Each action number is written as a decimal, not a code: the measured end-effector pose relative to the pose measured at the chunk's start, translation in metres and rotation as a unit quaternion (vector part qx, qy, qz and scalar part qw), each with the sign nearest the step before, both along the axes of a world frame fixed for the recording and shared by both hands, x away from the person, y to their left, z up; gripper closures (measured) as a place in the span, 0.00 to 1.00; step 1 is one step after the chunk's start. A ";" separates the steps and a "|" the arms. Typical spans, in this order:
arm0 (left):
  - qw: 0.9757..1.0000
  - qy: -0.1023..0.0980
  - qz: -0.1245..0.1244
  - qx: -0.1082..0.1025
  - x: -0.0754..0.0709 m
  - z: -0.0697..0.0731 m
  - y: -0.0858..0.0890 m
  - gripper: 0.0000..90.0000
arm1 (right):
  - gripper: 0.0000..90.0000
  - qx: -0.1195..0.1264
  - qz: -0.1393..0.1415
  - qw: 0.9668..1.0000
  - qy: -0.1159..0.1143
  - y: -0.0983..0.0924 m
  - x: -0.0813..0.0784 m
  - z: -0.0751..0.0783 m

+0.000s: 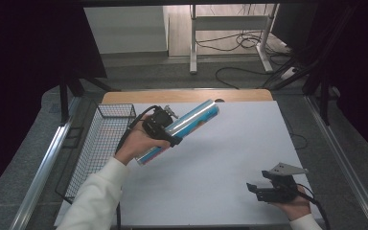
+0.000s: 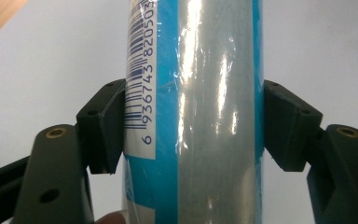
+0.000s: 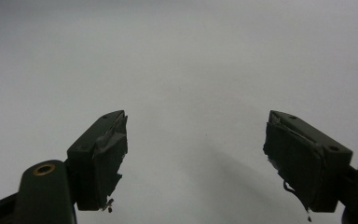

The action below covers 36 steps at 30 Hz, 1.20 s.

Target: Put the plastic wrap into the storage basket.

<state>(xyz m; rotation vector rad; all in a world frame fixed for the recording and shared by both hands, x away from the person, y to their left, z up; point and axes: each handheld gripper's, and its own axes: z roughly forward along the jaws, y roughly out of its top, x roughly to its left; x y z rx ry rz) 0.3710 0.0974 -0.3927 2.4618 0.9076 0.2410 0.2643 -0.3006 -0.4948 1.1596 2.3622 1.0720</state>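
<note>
Nearest us, our right gripper [image 1: 258,189] rests low on the white worktop [image 1: 230,158] with its fingers [image 3: 100,154] spread apart and nothing between them. Farther off, our left gripper [image 1: 171,137] has its fingers [image 2: 103,126] clenched on either side of the roll [image 1: 182,128], held tilted above the worktop. We judge this the carrying step; next we must swing the roll over the wire basket [image 1: 100,143], just beyond the left fingers, and lower it in. The roll is long, silvery and glossy, film-wrapped, with a blue band and a barcode label.
</note>
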 end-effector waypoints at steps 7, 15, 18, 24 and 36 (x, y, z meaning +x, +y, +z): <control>0.999 -0.011 0.030 -0.005 -0.011 0.005 0.025 0.35 | 0.24 0.003 0.003 1.000 -0.006 0.002 -0.001 0.003; 0.998 -0.021 0.065 -0.010 -0.024 0.010 0.059 0.35 | 0.24 0.000 0.002 1.000 -0.010 0.003 0.001 0.004; 0.996 -0.022 0.080 -0.009 -0.027 0.011 0.073 0.35 | 0.24 0.000 0.004 1.000 -0.012 0.005 0.001 0.004; 0.995 -0.025 0.098 -0.013 -0.029 0.014 0.090 0.35 | 0.24 -0.003 0.003 1.000 -0.012 0.005 0.001 0.005; 0.988 -0.022 0.149 -0.026 -0.034 0.014 0.125 0.35 | 0.24 -0.004 -0.001 1.000 -0.013 0.005 0.001 0.005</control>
